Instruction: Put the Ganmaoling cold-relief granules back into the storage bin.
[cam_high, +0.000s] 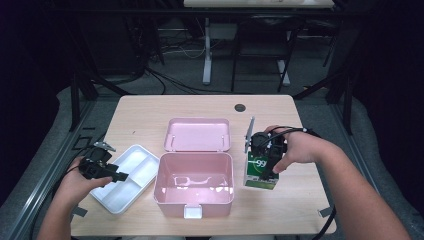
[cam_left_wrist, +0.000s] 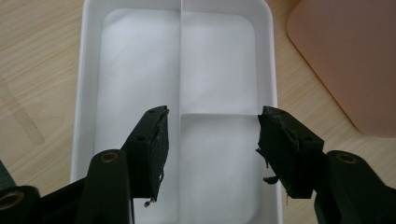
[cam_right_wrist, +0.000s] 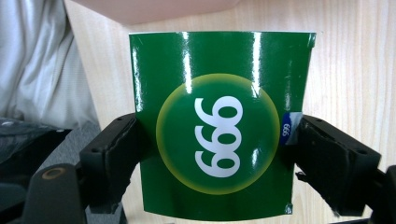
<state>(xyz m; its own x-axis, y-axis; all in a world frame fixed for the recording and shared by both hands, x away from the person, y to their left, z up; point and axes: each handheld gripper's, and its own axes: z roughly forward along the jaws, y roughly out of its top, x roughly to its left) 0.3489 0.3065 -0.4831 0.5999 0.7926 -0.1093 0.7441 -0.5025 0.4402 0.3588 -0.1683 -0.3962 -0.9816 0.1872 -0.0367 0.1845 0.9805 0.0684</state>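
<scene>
From the high view, my left gripper (cam_high: 121, 176) hangs over the white divided tray (cam_high: 131, 183) at the table's (cam_high: 150, 112) left, while my right gripper (cam_high: 270, 170) clamps the green box (cam_high: 259, 174) standing just right of the open pink bin (cam_high: 194, 186), whose lid (cam_high: 198, 134) lies flat behind it. In the left gripper view, my jaws stand apart above the tray (cam_left_wrist: 91, 70), holding nothing, the pink bin (cam_left_wrist: 348, 56) off to the side. In the right gripper view, my jaws press both sides of the green box (cam_right_wrist: 219, 126), its white "999" turned upside down toward the camera.
</scene>
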